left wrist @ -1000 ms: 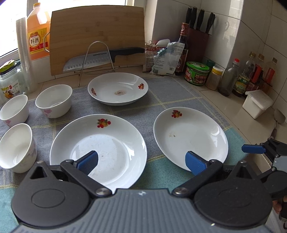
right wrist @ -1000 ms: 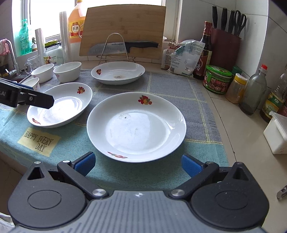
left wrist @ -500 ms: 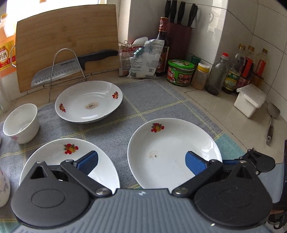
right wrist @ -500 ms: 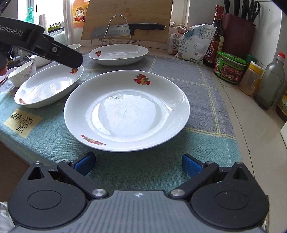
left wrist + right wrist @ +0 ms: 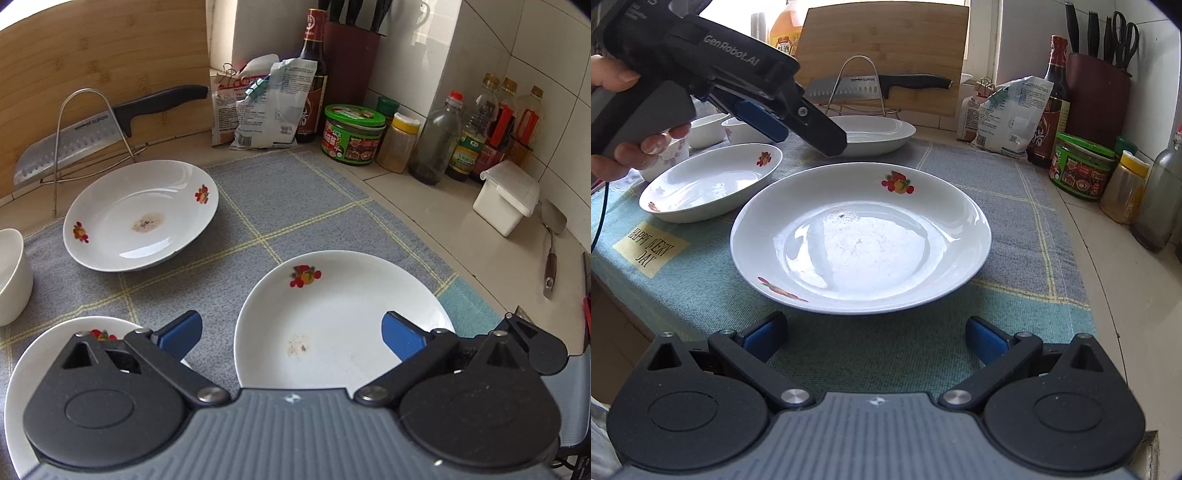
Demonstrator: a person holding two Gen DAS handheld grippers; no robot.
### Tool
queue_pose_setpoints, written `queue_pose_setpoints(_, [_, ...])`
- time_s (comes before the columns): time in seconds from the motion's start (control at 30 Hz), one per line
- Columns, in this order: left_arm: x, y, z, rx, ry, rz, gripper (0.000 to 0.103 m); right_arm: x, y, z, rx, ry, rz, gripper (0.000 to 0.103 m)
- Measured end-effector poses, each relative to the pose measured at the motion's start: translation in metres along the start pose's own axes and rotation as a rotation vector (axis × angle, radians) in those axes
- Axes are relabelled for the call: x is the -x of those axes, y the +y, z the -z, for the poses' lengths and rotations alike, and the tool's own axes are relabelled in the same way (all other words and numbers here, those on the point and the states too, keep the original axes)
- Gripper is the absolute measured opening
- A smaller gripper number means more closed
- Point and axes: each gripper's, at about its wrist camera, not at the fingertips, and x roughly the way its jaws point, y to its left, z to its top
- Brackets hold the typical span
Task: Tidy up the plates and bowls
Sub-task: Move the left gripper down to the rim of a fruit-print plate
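Three white plates with fruit prints lie on a grey-green cloth. The near right plate [image 5: 343, 321] [image 5: 860, 240] lies in front of both grippers. The left plate [image 5: 22, 373] [image 5: 713, 181] is partly hidden under my left gripper. The far plate [image 5: 140, 214] [image 5: 879, 134] has a brown smudge. White bowls [image 5: 11, 277] [image 5: 709, 127] stand at the left. My left gripper [image 5: 291, 334] [image 5: 798, 125] is open and empty above the near right plate's left side. My right gripper [image 5: 875, 332] is open and empty, just short of that plate's near rim.
A wire rack with a knife [image 5: 85, 129] leans on a bamboo board [image 5: 886, 48] at the back. Food bags [image 5: 266, 103], jars and bottles [image 5: 436, 144], a white box [image 5: 506, 195] and a spatula [image 5: 552, 251] line the right counter. The counter edge runs along the front.
My left gripper has swung right and forward, from over the left plate to over the near right plate. My right gripper has moved closer to that plate and lower.
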Motion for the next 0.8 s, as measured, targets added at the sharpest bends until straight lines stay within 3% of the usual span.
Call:
queue_pose_setpoints(0.13, [-0.016, -0.002, -0.010, -0.035, 0.042, -0.017, 0.102, -0.002, -0.002, 0.000, 0.015, -0.009, -0.020, 0.103])
queue_pose_setpoints(0.6, [-0.054, 0.007, -0.023, -0.090, 0.158, 0.049, 0.100, -0.012, -0.005, -0.007, 0.057, -0.019, -0.075, 0.103])
queue_pose_setpoints(0.8, [-0.064, 0.009, -0.026, -0.097, 0.207, 0.091, 0.085, -0.014, -0.005, -0.009, 0.062, -0.011, -0.082, 0.103])
